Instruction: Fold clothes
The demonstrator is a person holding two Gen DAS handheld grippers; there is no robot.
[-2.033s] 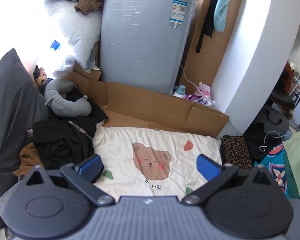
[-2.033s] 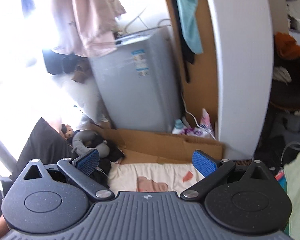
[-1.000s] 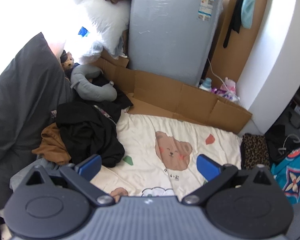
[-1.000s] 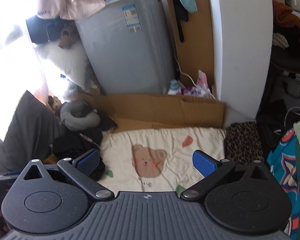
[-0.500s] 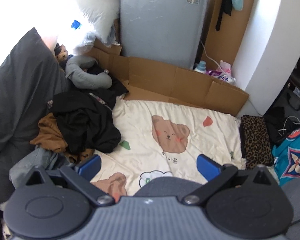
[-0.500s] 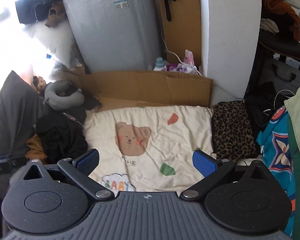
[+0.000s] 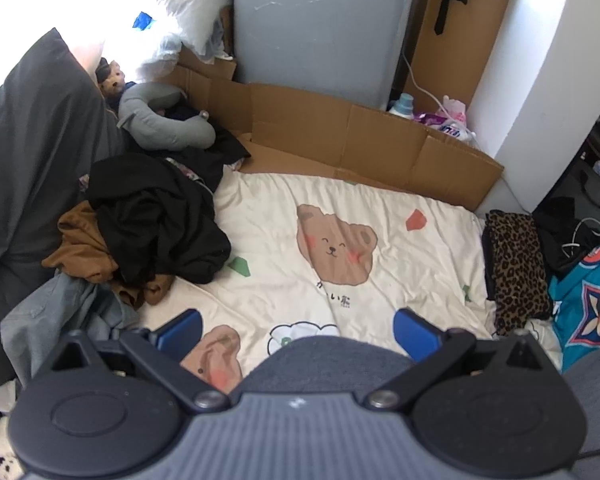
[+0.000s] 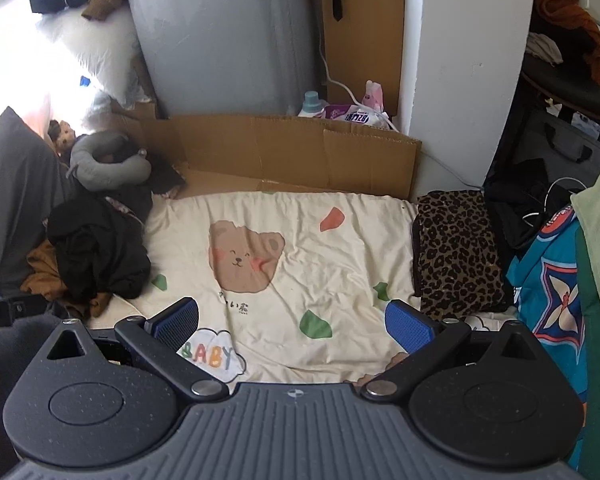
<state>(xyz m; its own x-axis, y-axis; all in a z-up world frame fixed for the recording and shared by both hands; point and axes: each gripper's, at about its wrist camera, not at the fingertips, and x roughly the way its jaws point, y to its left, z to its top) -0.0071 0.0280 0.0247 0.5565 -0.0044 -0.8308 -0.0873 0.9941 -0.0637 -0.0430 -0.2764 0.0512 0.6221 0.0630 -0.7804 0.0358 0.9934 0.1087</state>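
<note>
A heap of loose clothes lies at the left of a cream bear-print blanket (image 7: 384, 200) (image 8: 340, 248): a black garment (image 7: 160, 224) (image 8: 96, 256) on top, a brown one (image 7: 84, 252) (image 8: 40, 268) under it, pale denim (image 7: 56, 312) nearer me. A folded leopard-print piece (image 7: 516, 264) (image 8: 456, 252) rests at the blanket's right edge. My left gripper (image 7: 298, 330) hangs open above the blanket's near part, nothing between its fingers. My right gripper (image 8: 292, 320) is open too, over the blanket's near middle, holding nothing.
A cardboard wall (image 7: 364, 136) (image 8: 292, 148) and a grey appliance (image 7: 320, 28) close the far side. A grey neck pillow (image 7: 164, 124) and dark cushion (image 7: 32, 140) sit left. A teal patterned cloth (image 8: 556, 296) and bags crowd the right. A grey-clad knee (image 7: 332, 364) is below the left gripper.
Both cameras have tilted down and drawn nearer the blanket, so more of it and the clothes heap shows. Both grippers stay open and empty.
</note>
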